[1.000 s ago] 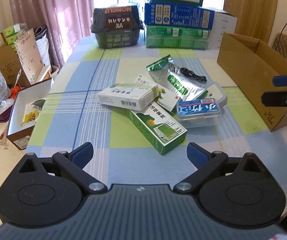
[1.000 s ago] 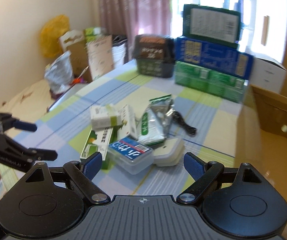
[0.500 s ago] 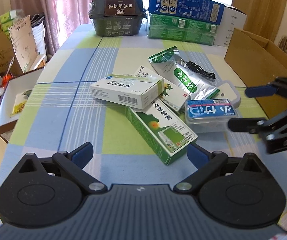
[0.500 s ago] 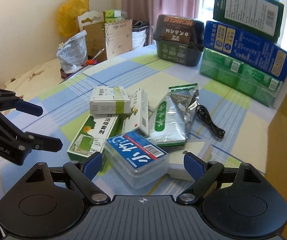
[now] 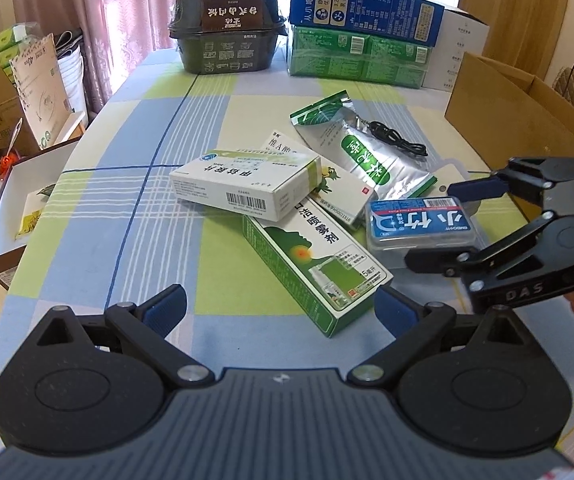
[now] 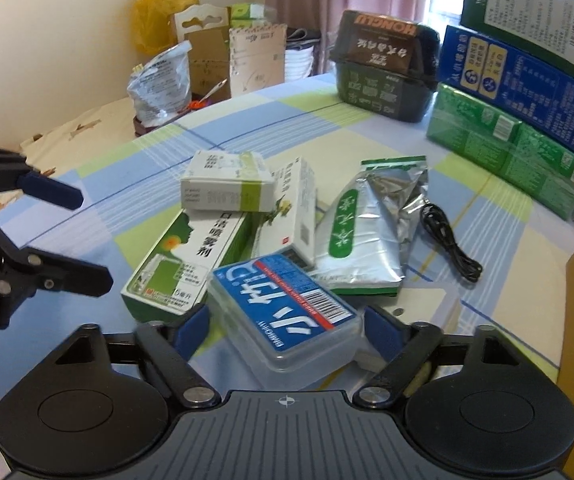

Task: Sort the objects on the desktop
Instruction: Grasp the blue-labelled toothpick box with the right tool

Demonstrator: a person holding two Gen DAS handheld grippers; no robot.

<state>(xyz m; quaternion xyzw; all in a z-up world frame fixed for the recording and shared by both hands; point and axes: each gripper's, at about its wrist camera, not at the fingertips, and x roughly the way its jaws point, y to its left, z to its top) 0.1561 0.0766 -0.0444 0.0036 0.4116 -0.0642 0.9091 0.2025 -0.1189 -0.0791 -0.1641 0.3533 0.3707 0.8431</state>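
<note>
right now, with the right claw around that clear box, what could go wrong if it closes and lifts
1. The right claw straddles the clear plastic box with the blue label, which seems to lean on the flat white case; closing may tip it or make it slip.
2. Lifting could drag the silver foil pouch at its far edge.
3. The open left claw hovers close to the long green carton and might nudge it.

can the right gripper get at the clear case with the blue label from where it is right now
Probably yes. The right gripper is open with its jaws on either side of the clear case, which lies on top at the pile's near edge with nothing over it.
</note>
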